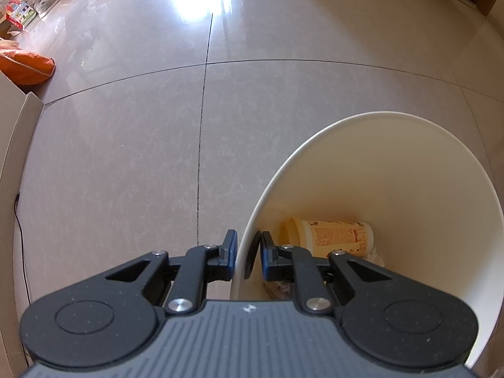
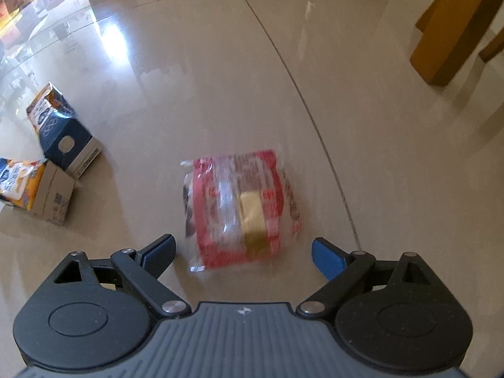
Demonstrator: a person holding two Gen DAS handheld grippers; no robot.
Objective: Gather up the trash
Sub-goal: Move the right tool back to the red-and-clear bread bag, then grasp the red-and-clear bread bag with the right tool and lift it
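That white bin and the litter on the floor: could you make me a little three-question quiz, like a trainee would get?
1. True or false: the left claw grips the white bin by its rim.
2. What lies just ahead of the open right claw? A) red plastic packet B) a glass bottle C) a shoe
3. Fill in: two opened ____ lie on the floor at the left of the right wrist view.

Key: 1 true; 2 A, the red plastic packet; 3 cartons.
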